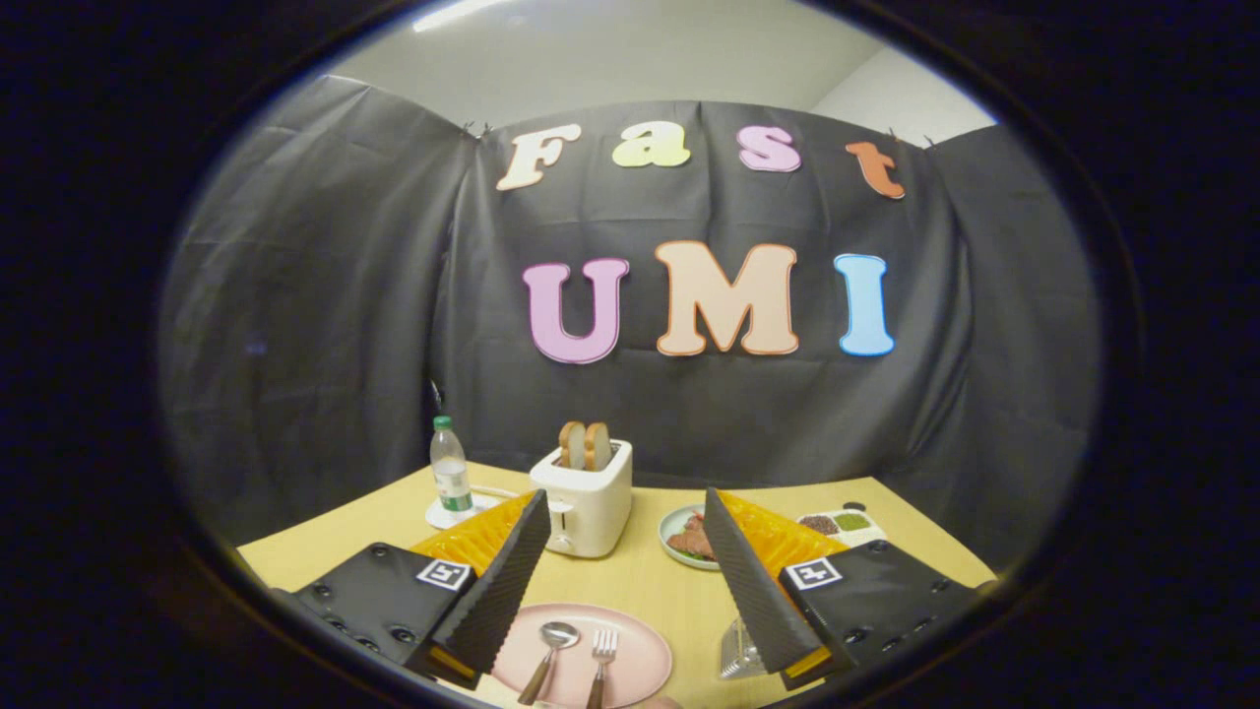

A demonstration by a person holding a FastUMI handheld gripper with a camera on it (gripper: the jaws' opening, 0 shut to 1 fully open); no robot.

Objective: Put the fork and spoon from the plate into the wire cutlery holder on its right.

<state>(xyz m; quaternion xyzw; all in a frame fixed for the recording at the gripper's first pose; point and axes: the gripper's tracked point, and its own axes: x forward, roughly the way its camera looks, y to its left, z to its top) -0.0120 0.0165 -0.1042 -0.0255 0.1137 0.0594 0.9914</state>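
1. Take the round pink plate (630, 662) as your landmark: it lies flat on the pale wooden worktop (650, 581), between the fingers and low in the view, so whatever it carries is within easy reach.
2. Behind the plate to its left stands a clear plastic water bottle (451, 471) on a small white coaster, well apart from your work.
3. On the plate's left half lies the wooden-handled metal spoon (548, 655), bowl pointing away from you; just to its right lies the wooden-handled metal fork (600, 662), tines away. Both handles face you, which I judge suits a grasp by the handle.
4. Straight behind the plate stands a white toaster (587, 500) with two bread slices upright in its slots.
5. Right of the plate, partly hidden by the right finger, stands the wire cutlery holder (738, 655); I cannot tell whether anything is in it.
6. Your tongs (620, 581) are spread wide, holding nothing and touching nothing.
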